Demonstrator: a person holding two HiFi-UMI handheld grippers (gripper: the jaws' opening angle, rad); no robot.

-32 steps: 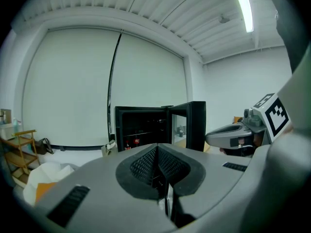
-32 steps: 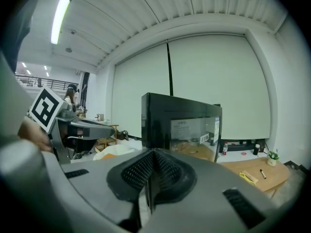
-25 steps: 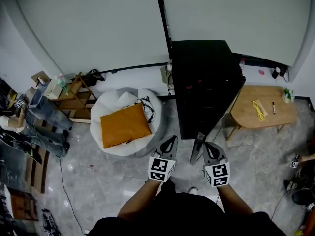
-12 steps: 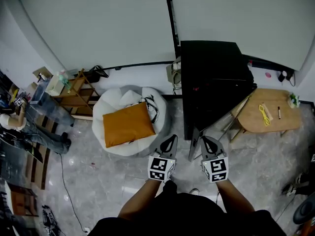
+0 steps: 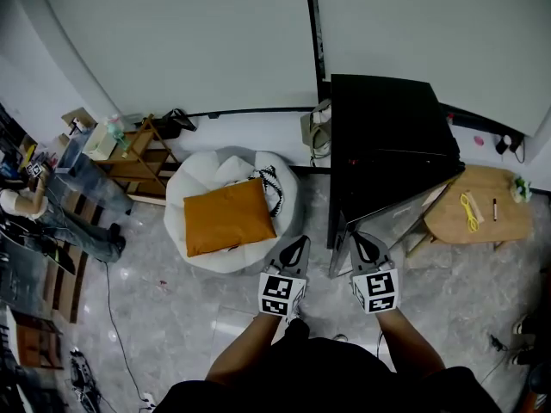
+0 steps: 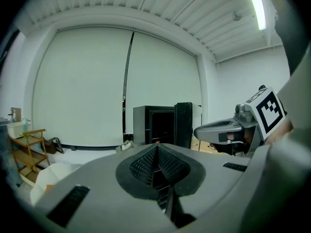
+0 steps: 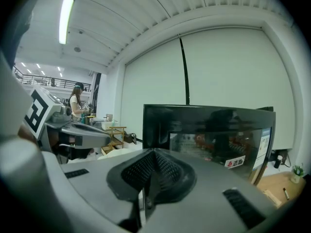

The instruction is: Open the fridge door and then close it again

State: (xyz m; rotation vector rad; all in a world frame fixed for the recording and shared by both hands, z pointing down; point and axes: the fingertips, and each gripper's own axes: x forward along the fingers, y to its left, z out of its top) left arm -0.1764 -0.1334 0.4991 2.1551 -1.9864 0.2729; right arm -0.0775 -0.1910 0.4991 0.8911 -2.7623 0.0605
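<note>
While the fridge door (image 5: 394, 219) stands open, a beanbag (image 5: 188, 184) sits nearby.

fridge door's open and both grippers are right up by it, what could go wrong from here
1. The open fridge door stands out on the side of the wooden table. Swung wider, it could knock into the table.
2. The right gripper is shut on nothing, so it can only nudge the glossy door and might slide off it.
3. The left gripper, also shut, hangs close by and could get bumped.
</note>
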